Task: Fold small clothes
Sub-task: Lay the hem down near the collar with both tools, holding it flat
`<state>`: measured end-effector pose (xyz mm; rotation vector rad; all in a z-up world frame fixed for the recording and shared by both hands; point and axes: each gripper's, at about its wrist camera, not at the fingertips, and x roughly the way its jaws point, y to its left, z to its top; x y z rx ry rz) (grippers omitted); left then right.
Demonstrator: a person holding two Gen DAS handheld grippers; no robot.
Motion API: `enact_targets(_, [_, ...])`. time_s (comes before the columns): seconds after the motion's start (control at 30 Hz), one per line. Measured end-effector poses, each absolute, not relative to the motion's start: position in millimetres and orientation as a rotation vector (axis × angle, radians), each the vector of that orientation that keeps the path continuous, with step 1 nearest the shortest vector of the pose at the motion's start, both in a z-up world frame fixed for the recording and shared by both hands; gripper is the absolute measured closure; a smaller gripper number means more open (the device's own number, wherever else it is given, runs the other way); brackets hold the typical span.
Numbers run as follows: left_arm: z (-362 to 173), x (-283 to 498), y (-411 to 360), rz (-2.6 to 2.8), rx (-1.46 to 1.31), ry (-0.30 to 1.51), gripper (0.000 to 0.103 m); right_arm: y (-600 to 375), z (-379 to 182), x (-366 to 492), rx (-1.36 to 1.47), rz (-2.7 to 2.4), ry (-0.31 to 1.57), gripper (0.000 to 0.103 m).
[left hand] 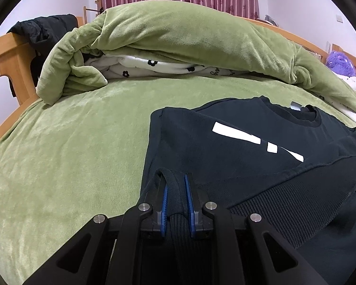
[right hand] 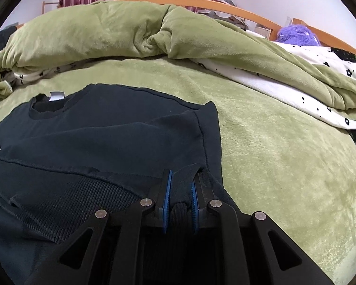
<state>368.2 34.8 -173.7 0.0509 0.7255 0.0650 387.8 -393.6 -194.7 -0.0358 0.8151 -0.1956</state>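
A small black sweatshirt (left hand: 225, 147) with a white print lies on the green bed cover (left hand: 71, 154), neck hole and label toward the far side. Its ribbed bottom hem (left hand: 284, 201) is folded up over the chest. My left gripper (left hand: 175, 182) is shut on the hem's left corner, with dark fabric bunched between the blue pads (left hand: 165, 204). In the right wrist view the same sweatshirt (right hand: 106, 133) fills the left half. My right gripper (right hand: 181, 180) is shut on the hem's right corner, and ribbed cloth shows between its blue pads (right hand: 167, 197).
A bunched green duvet (left hand: 178, 38) with white flowered lining lies across the far side of the bed. A wooden bed frame (left hand: 9, 54) with dark clothing draped over it stands at the left. A purple plush toy (right hand: 299, 35) sits far right. Striped curtains hang behind.
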Motion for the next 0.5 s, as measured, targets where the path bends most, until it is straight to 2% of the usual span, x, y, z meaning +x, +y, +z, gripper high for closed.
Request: enact_targets(0.5, [-174.3,367.4,33.9,0.07,0.054,0.719,0.089,-388.9,-195.6,386.7,-0.07,-0.213,0.813,0.089])
